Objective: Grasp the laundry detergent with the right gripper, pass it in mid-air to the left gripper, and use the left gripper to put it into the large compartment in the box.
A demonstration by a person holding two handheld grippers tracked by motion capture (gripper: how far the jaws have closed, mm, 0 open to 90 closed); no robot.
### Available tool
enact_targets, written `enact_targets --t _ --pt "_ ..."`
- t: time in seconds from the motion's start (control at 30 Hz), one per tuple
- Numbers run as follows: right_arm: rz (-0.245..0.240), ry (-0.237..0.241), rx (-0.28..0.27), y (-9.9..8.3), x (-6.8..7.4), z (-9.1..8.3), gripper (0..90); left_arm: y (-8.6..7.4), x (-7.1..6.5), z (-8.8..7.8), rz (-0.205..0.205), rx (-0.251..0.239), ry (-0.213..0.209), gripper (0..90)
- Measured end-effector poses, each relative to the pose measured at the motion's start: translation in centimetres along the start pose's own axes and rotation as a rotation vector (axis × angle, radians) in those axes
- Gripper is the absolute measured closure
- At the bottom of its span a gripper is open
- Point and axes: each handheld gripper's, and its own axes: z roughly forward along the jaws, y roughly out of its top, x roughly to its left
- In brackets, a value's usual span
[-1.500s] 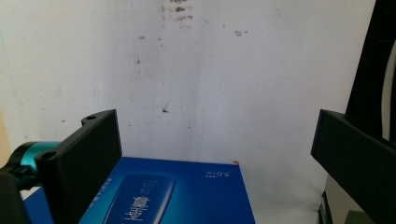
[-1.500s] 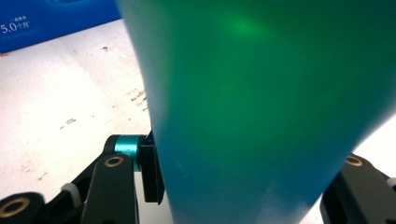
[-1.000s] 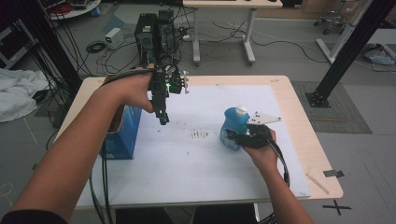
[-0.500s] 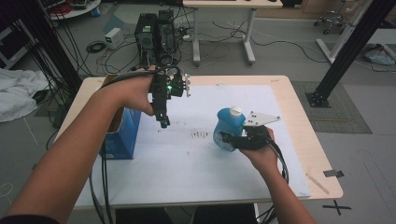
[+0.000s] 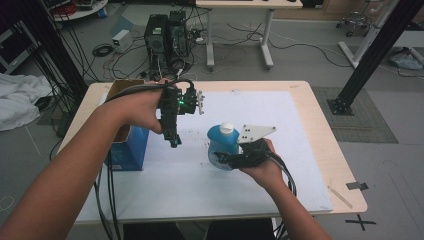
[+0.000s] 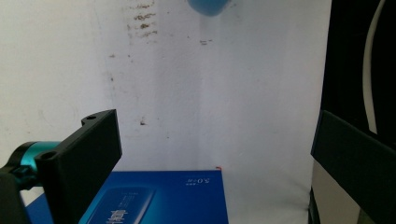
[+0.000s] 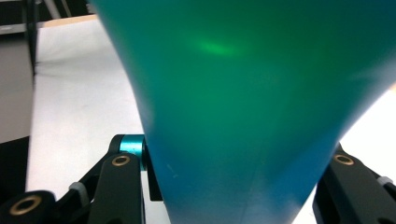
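A blue bottle (image 5: 222, 146) with a white cap stands tilted over the white table cover, and my right gripper (image 5: 226, 159) is shut on its lower body. Up close in the right gripper view the bottle (image 7: 233, 107) sits between the two black jaws. My left gripper (image 5: 174, 140) hangs in the air left of the bottle, pointing down at the cover, open and holding nothing. In the left gripper view its jaws stand wide apart over the blue box (image 6: 159, 198), and the bottle's base (image 6: 208, 6) shows at the top edge.
A blue cardboard box (image 5: 129, 146) with an open top stands on the table's left side, under my left forearm. The white cover (image 5: 280, 145) has dark smudges near its middle. Computer towers (image 5: 167, 32) and cables lie on the floor beyond the table.
My right gripper has carried the bottle to the left, toward the table's middle. The left gripper has stayed at nearly the same spot, open.
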Motion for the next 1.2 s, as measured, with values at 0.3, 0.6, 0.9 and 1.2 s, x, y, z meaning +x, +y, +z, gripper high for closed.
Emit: enact_targets --t 0.3,0.6,0.9,1.2 --pt "-0.036 0.08 0.005 1.1 1.5 1.9 47.3 0.4 -1.3 0.1 0.039 -0.013 -0.001 1.7" --pt "-0.048 0.136 0.01 1.5 2.3 3.2 47.4 1.3 -2.3 0.7 0.07 -0.015 -0.011 1.7" --pt "-0.046 0.174 0.008 1.9 2.7 4.3 47.4 2.0 -3.2 1.4 0.11 -0.009 -0.017 1.7" --pt "-0.045 0.196 0.002 2.3 3.1 4.9 47.4 2.6 -3.6 2.0 0.128 -0.002 -0.021 1.7"
